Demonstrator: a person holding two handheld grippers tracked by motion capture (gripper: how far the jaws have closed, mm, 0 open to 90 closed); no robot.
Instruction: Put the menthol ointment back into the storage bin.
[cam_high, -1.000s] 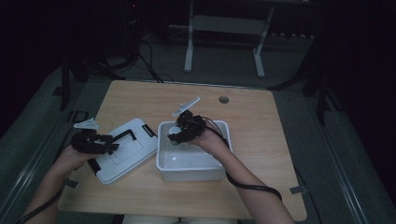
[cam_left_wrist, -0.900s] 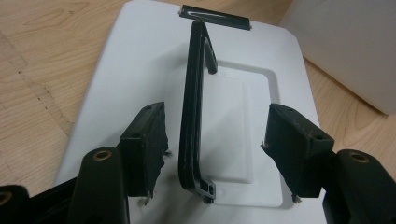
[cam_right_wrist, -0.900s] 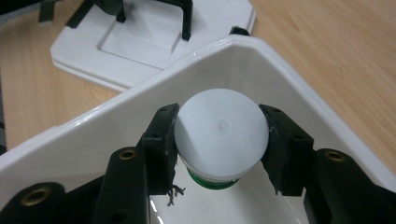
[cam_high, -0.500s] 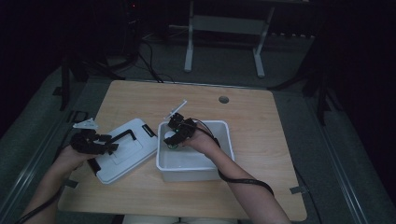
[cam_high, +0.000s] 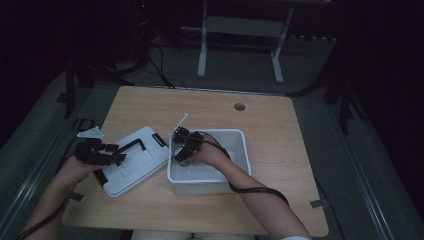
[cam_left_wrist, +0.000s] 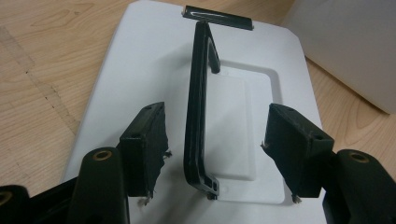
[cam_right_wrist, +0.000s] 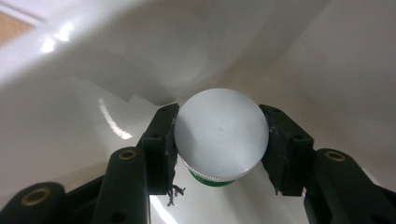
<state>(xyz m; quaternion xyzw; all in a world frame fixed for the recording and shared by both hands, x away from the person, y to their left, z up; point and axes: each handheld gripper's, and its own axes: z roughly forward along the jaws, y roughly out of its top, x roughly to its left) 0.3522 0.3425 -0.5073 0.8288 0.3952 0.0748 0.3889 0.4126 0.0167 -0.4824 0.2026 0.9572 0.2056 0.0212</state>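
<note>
Two grippers at work, one on each part of a white storage box. Nearest in the high view, the left gripper (cam_high: 114, 155) sits over the lid (cam_high: 131, 165), which lies flat on the table (cam_high: 280, 130) just left of the bin (cam_high: 239, 150) — probably set there to keep the bin open. In the left gripper view its jaws stand wide apart, one on each side of the lid's raised black handle (cam_left_wrist: 198, 102), touching nothing; that looks like a line-up for a grab by the handle. A black latch (cam_left_wrist: 218, 17) shows at the lid's far edge.

Further in, the right gripper (cam_high: 183, 154) reaches down inside the bin by its left wall. In the right gripper view the jaws press both sides of a round white cap (cam_right_wrist: 220, 133) on a small bottle with a green body (cam_right_wrist: 210, 178) — closed on it, firm hold. Bottle is low in the bin, near the bottom; whether it rests on the floor or hangs just above, I cannot tell. Gripping the cap from the sides keeps the bottle upright.
</note>
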